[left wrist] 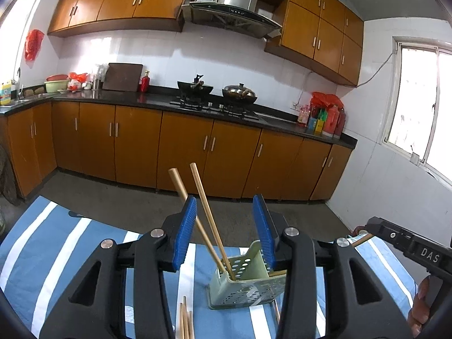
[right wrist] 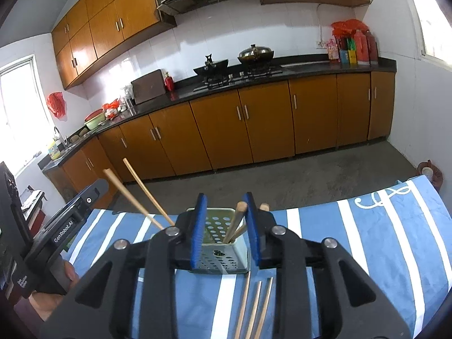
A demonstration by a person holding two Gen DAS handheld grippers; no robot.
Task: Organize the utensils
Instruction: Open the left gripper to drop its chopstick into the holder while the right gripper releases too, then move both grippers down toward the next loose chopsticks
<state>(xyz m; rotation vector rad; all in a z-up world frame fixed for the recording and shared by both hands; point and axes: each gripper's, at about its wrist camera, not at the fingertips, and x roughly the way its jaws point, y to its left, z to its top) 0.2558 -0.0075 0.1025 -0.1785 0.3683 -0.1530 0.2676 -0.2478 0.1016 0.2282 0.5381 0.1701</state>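
Note:
A pale green perforated utensil holder [left wrist: 243, 285] stands on the blue-and-white striped cloth [left wrist: 70, 243]; it also shows in the right wrist view [right wrist: 220, 254]. Two wooden chopsticks [left wrist: 206, 212] lean out of its left side. My left gripper [left wrist: 224, 227] is open above the holder, empty. My right gripper [right wrist: 224, 227] is open over the holder, and two more chopsticks [right wrist: 237, 220] stand in it between the pads. Loose chopsticks [right wrist: 254, 308] lie on the cloth in front of the holder, also in the left wrist view [left wrist: 185, 322].
The table's far edge drops to a grey floor. Orange kitchen cabinets [left wrist: 183, 147] run along the back wall, with a stove and woks [left wrist: 217, 93] on the dark counter. The right gripper's body [left wrist: 409, 243] shows at the right of the left wrist view.

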